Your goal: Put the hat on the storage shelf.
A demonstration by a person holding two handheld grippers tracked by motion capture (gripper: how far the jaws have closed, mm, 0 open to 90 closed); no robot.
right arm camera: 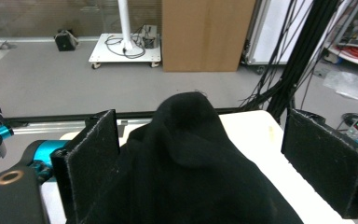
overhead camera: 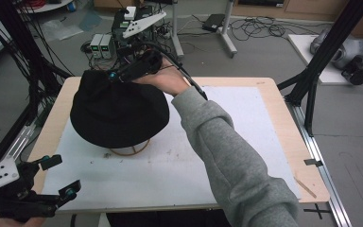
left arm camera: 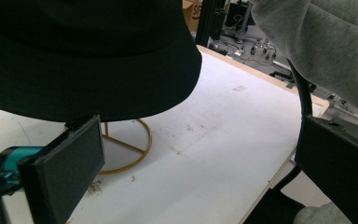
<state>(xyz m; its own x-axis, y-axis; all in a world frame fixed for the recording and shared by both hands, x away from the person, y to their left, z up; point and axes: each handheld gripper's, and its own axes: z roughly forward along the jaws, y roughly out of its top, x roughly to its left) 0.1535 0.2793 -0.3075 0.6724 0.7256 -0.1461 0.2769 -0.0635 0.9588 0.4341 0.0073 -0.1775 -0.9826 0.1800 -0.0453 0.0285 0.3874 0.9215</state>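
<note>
The black hat (overhead camera: 118,111) sits on a gold wire stand (left arm camera: 126,149) at the bench's (overhead camera: 246,123) far left. The right claw (overhead camera: 123,73) hangs spread at its crown, jaws straddling the peak; the left claw (overhead camera: 59,177), also spread, waits well apart at the near edge.

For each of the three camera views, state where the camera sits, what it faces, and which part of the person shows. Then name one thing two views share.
High view: above the person's side, looking down on the table; grey sleeve, both grippers.
Left gripper view: rides the left gripper, low, facing the black hat and its gold wire stand; sleeve at right.
Right gripper view: rides the right gripper, open jaws flanking the hat's crown.
Shared: the hat.
</note>
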